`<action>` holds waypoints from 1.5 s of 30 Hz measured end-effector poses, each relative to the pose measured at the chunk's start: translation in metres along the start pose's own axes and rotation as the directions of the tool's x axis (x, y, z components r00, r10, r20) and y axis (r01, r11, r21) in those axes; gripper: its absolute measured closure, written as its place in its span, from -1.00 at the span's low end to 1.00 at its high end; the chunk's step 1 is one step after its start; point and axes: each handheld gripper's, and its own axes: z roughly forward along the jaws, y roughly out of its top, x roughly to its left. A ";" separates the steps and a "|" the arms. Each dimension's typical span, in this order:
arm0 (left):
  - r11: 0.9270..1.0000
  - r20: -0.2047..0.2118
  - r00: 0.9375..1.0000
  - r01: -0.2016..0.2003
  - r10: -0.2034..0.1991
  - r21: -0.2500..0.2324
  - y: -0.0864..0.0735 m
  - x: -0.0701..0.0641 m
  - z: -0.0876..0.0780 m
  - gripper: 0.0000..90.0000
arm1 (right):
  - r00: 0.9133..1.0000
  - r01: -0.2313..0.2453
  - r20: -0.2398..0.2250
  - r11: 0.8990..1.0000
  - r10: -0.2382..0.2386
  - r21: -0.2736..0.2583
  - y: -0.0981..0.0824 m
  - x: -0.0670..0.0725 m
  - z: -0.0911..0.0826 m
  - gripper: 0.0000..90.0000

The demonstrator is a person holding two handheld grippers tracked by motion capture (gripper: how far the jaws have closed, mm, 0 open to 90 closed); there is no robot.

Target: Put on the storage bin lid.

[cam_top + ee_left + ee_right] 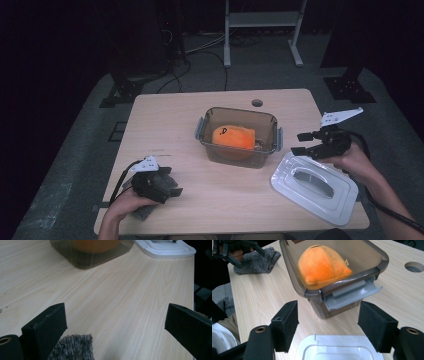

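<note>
A: Your right tongs (303, 143) hang open, empty, above the lid (315, 186) at the worktop's (165, 120) near right.

B: Grip off-centre and the lid probably tilts, clipping the box (239, 135). Your left tongs (174, 186) sit open too.

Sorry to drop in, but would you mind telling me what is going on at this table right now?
A person holds a gripper in each hand at a wooden table. An orange plush toy sits in an open clear container, whose white lid lies on the table beside it. The right gripper hovers open above the lid's near edge, holding nothing. The left gripper rests open by a grey cloth, also holding nothing.
</note>
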 end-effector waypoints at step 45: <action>1.000 -0.001 1.000 0.006 -0.006 0.016 -0.003 -0.002 0.000 -0.94 | 0.996 -0.069 0.067 0.996 0.066 0.048 -0.098 0.003 0.003 -0.37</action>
